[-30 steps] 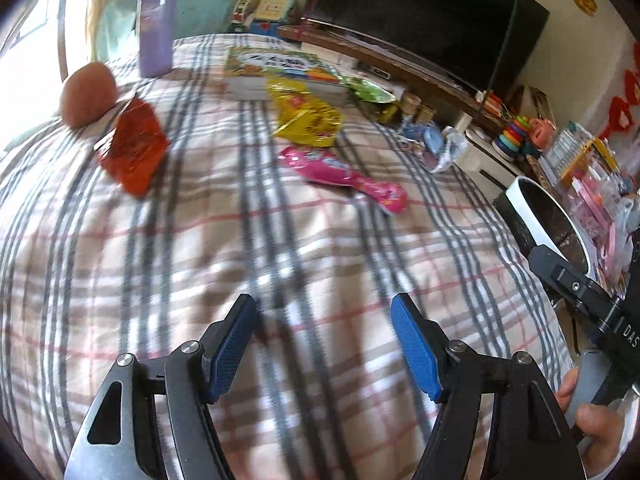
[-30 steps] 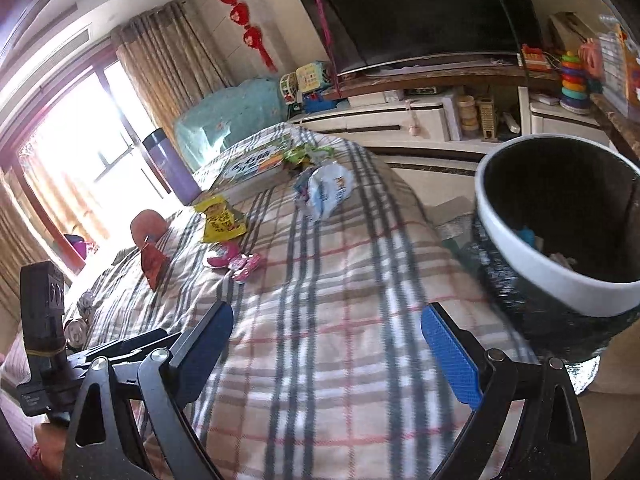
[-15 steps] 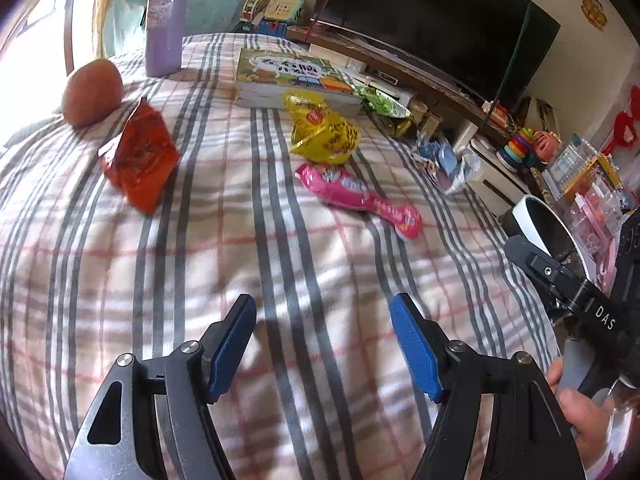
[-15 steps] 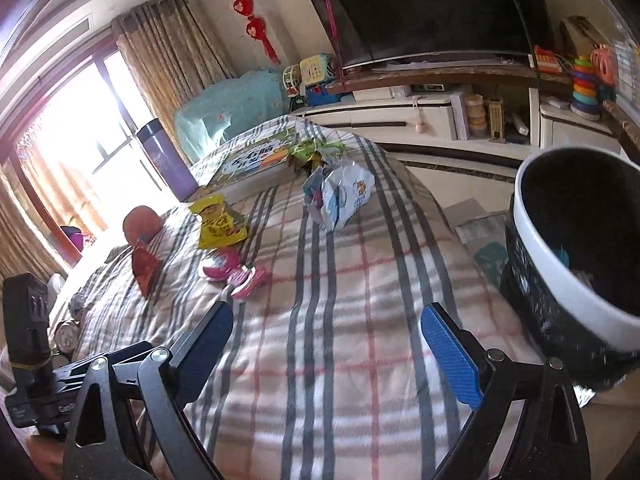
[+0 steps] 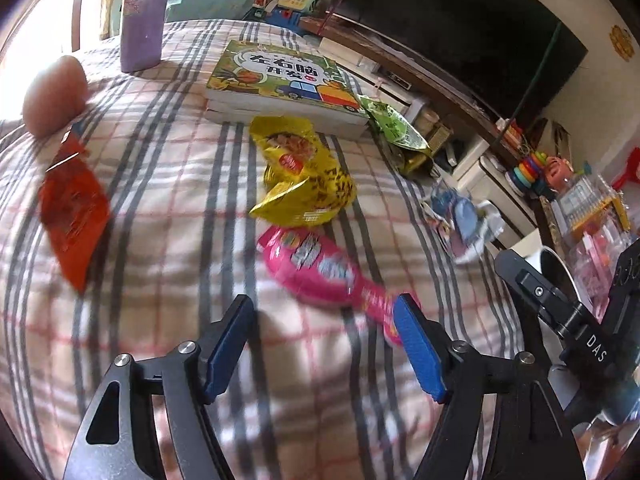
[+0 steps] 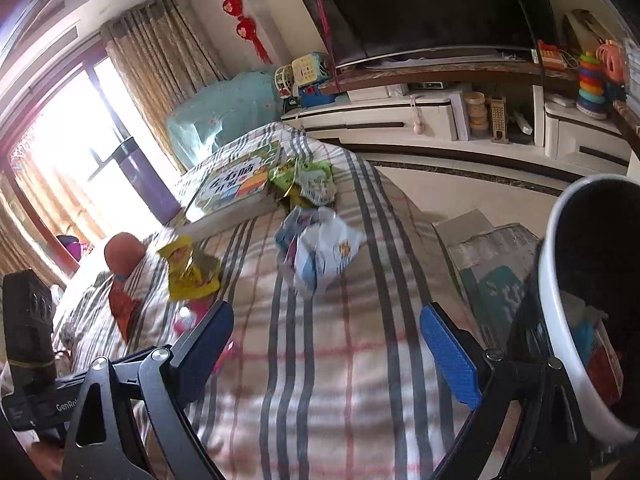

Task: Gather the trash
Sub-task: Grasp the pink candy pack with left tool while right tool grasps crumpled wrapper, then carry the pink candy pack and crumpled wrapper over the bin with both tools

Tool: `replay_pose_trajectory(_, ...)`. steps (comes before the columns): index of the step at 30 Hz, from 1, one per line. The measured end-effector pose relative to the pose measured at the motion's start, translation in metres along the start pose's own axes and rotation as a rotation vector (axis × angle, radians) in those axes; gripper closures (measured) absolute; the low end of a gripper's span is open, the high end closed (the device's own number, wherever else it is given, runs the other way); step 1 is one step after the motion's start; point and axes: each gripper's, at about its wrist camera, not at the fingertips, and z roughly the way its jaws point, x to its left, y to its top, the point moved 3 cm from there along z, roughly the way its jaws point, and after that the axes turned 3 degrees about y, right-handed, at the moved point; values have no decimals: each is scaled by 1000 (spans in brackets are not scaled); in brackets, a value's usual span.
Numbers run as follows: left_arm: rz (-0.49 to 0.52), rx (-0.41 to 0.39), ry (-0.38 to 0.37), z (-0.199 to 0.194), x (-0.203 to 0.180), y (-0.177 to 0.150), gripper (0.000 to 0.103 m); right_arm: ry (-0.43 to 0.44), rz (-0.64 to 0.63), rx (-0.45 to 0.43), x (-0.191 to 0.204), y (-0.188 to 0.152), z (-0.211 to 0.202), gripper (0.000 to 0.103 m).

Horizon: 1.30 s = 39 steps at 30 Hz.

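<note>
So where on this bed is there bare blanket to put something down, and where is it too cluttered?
Free: the near stretch of plaid blanket by the open grippers, and the patch between the orange wrapper and yellow bag. Crowded: the far end, with the book, green wrapper, white-blue wrapper and pink packet.
</note>
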Motion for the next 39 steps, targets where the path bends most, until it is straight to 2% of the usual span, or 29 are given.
replay_pose_trajectory(3, 7, -12, 41, 13, -4, 8, 31, 0, 9, 11, -3, 8, 13, 16)
replay_pose_trajectory(7, 51, -39, 87, 21, -15, 8, 34, -4, 40, 36, -10, 15, 28, 31)
replay_pose_trajectory(9, 87, -53, 109, 23, -19, 5, 44, 1, 52, 45, -13, 17, 34, 41)
replay_pose_trajectory(10, 97, -58, 114, 22, -20, 4, 52, 3, 57, 50, -14, 17, 36, 50)
replay_pose_trajectory(11, 101, -62, 107, 21, -20, 3, 58, 10, 60, 56, -14, 17, 38, 61)
replay_pose_trajectory(12, 99, -61, 86, 21, -19, 3, 58, 14, 59, 59, -15, 16, 39, 66)
replay_pose_trajectory(17, 96, -50, 29, 11, -11, -3, 59, 17, 37, 45, -10, 14, 31, 79)
replay_pose_trajectory(20, 104, -44, -4, -1, -6, -11, 59, 16, 18, 45, -5, 10, 26, 83)
replay_pose_trajectory(27, 118, -23, -50, -25, 4, -32, 59, 46, 20, 49, 0, -11, 1, 84)
replay_pose_trajectory(39, 150, -28, -88, -52, -11, -61, 59, 70, 73, 16, 0, -46, -48, 84)
